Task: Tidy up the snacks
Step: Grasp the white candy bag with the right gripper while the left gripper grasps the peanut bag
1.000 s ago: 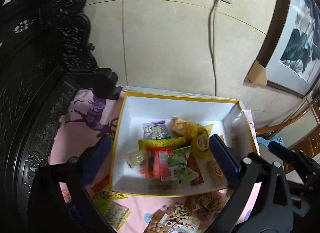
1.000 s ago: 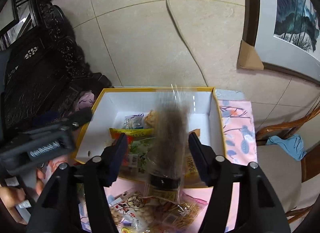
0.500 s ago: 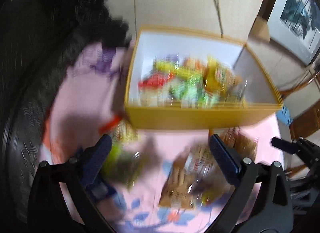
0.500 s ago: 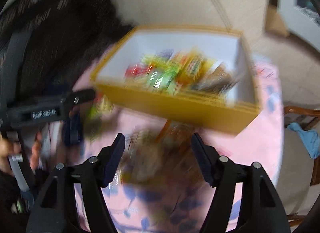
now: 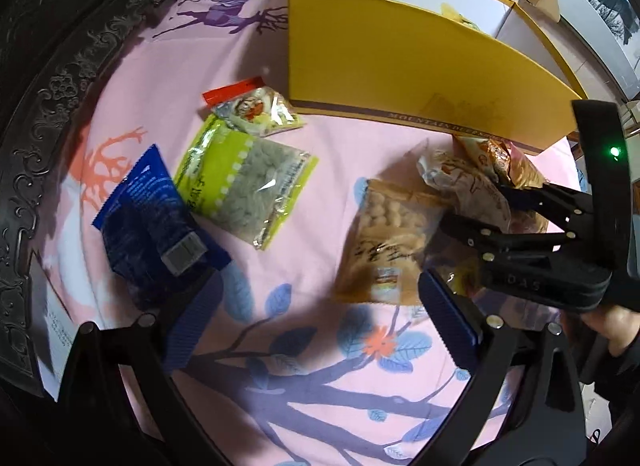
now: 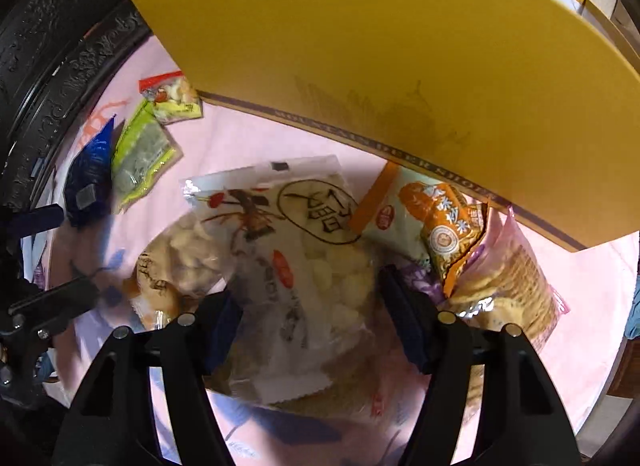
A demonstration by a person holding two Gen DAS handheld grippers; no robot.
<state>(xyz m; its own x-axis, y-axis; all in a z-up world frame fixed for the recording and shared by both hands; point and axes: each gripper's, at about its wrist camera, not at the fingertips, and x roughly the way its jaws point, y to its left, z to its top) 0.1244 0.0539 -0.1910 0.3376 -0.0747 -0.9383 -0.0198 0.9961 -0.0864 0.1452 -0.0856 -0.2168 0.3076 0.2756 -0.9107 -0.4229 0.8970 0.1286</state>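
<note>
A yellow box stands at the back of the pink cloth; it also shows in the right wrist view. Loose snack bags lie in front of it: a blue bag, a green bag, a small red-topped bag, a tan peanut bag. My left gripper is open and empty, low over the cloth. My right gripper is open, its fingers either side of a white bag. An orange bag and a pink-edged bag lie beside it.
A dark carved wooden chair back curves along the left edge of the cloth. The right gripper's black body reaches in over the snack pile at the right of the left wrist view. A framed picture leans at the far right.
Both grippers have dropped from above the box to low over the cloth in front of it. The dark bag seen between the right fingers earlier is gone from them.
</note>
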